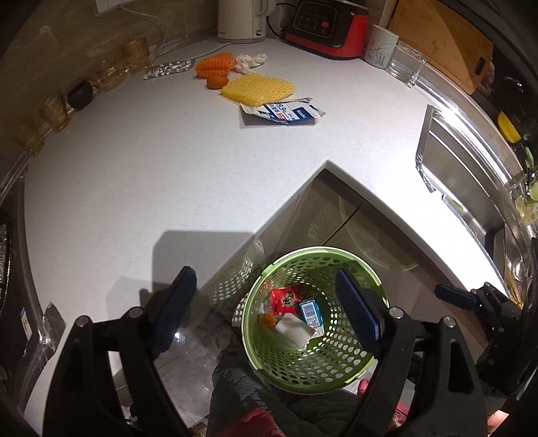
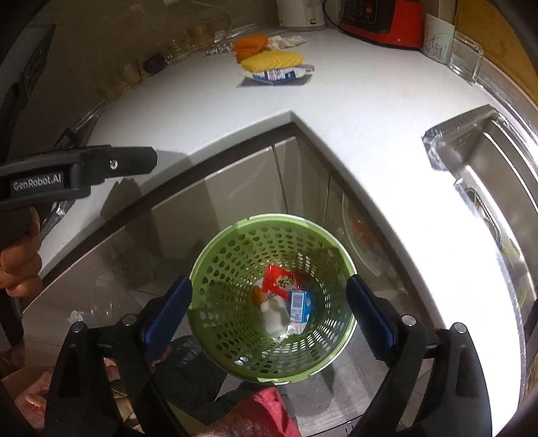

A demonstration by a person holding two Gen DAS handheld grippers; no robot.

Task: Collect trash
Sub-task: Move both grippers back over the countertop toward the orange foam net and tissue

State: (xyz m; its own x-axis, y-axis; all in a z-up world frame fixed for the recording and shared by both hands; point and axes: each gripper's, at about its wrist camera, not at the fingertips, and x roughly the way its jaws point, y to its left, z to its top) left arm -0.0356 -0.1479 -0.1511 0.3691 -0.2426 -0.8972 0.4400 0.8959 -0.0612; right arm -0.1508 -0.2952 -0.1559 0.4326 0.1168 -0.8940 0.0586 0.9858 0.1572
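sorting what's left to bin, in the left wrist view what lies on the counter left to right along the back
foil strip → orange scrubber → white rag → torn packet → red cooker → white cup → glass dish

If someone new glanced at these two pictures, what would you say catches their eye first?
Most likely the green basket on the floor below the counter corner, with a red packet, a small blue carton and crumpled white paper inside. Both grippers, right and left, are above it with fingers wide apart and empty. Farther back on the white counter lie orange and yellow foam nets and a torn blue-and-white wrapper.
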